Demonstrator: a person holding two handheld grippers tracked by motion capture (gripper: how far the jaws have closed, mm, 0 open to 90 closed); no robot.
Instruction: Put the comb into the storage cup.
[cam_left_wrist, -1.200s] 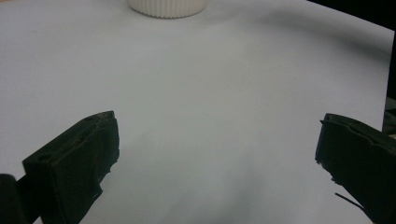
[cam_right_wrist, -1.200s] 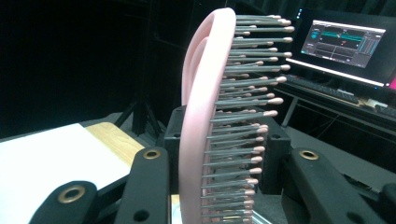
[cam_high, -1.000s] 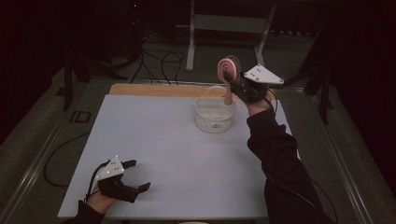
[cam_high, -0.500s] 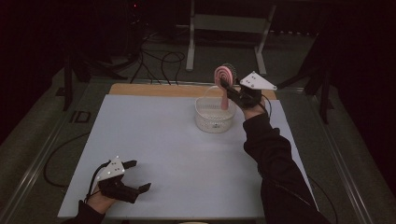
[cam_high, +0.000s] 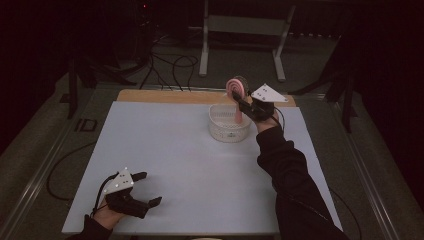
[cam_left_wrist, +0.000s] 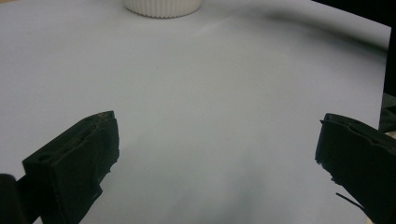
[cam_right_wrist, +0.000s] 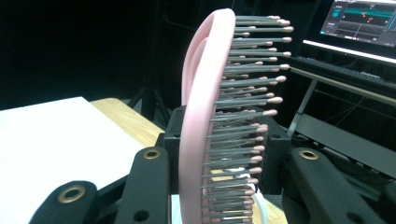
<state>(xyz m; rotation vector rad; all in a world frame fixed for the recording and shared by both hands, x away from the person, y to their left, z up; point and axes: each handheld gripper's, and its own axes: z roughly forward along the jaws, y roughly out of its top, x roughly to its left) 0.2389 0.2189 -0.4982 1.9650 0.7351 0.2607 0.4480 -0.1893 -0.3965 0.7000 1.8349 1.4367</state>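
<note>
A pink hairbrush (cam_high: 236, 89) with grey bristles stands upright, head up. My right gripper (cam_high: 246, 106) is shut on its handle just above a white ribbed basket (cam_high: 229, 132) at the table's far right. The handle's lower end hangs at or inside the basket's rim. In the right gripper view the hairbrush (cam_right_wrist: 201, 116) rises between the jaws of the right gripper (cam_right_wrist: 219, 186), bristles pointing right. My left gripper (cam_high: 151, 188) rests near the front left corner, open and holding nothing. The left gripper view looks between the wide jaws of the left gripper (cam_left_wrist: 217, 154) to the basket (cam_left_wrist: 161, 5) far ahead.
A white sheet (cam_high: 175, 165) covers the table, with a wooden strip (cam_high: 165, 96) bare along the far edge. Cables (cam_high: 170, 65) and a metal stand (cam_high: 242, 30) lie on the floor beyond. A lit monitor (cam_right_wrist: 362, 23) stands behind the right gripper.
My right gripper has carried the hairbrush down and a little left, so it now stands over the basket. The left gripper has stayed where it was.
</note>
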